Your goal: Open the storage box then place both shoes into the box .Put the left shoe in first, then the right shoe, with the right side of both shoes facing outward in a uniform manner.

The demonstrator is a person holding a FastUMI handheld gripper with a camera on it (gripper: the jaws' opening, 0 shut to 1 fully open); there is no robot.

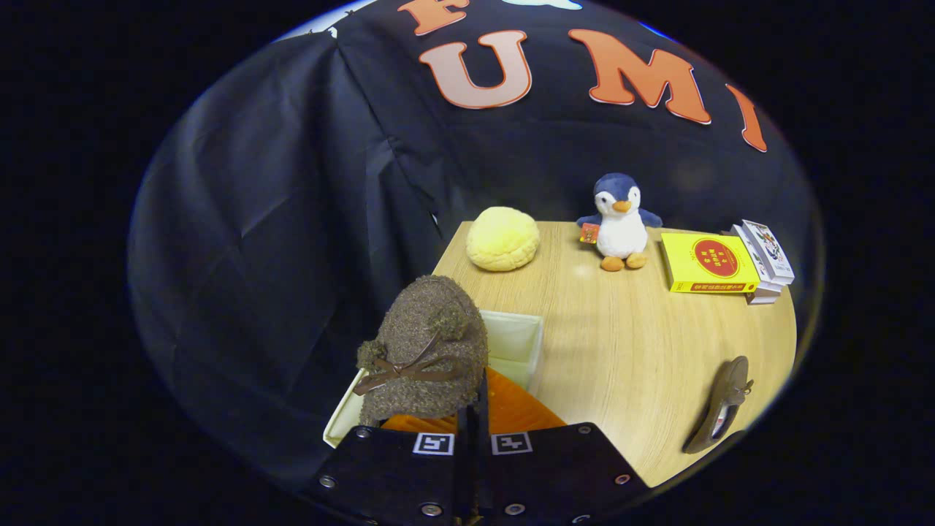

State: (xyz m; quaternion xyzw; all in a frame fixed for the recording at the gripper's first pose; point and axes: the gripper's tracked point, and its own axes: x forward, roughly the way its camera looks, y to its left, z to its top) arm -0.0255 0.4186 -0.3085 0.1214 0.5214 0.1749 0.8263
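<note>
Brown fuzzy shoe (427, 351) with a bow stood on end, long axis near vertical and rounded end up, just ahead of the fingers and over the open cream storage box (511, 343). Gripper (473, 416) fingers were pressed close together, seemingly pinching the shoe's lower edge, though actual contact was hidden. Second shoe (719, 405) lay on the wooden table (628, 343), well off to the right, long axis pointing away.

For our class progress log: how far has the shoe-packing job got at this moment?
Done: the storage box stands open. In hand: the gripper is shut on a furry brown shoe, held over the box. Left: setting it inside, then fetching the second shoe from the table.
</note>
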